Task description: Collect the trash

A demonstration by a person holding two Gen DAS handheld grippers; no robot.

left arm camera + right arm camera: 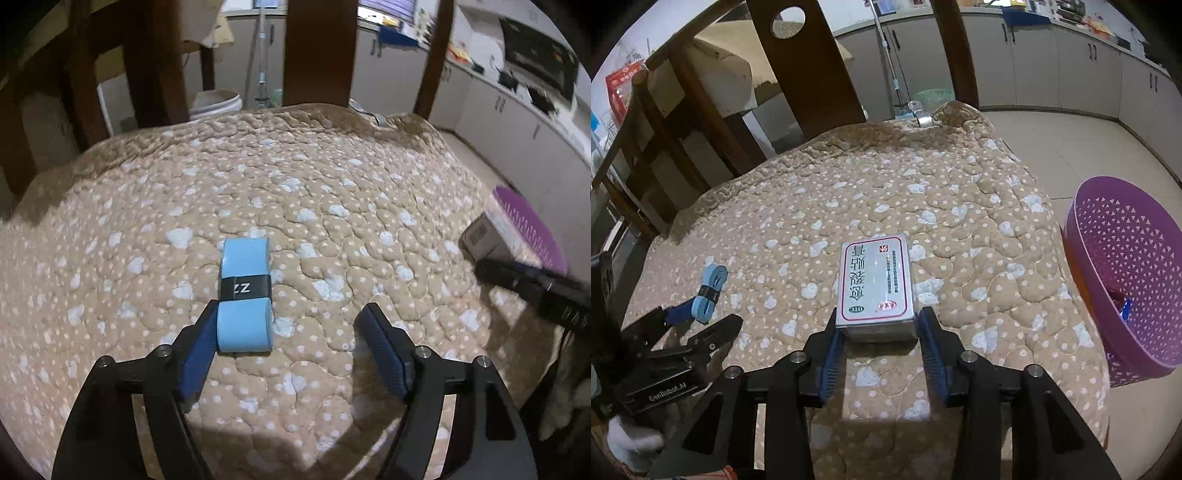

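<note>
The right tool has its two blue-padded fingers set on either side of the near end of the silver medicine box, which lies flat on the quilted cushion, towards its right edge; the pads look to be touching or very nearly touching the box's side walls, so it seems clenched on the box, though the box is not yet lifted. The left tool is released, its fingers spread wide, with the left pad just beside the near end of the blue grip-tape roll and the right pad well apart from it. That roll lies near the cushion's middle, towards its left side in the right wrist view. To do the step well, I would squeeze the box firmly across its short width, lift it straight up off the soft quilting so it does not drag or tip, then carry it over the right edge to the purple basket on the floor, just beside the cushion, and let go only when it is above the opening. The left tool should shift sideways to centre the roll before closing.
</note>
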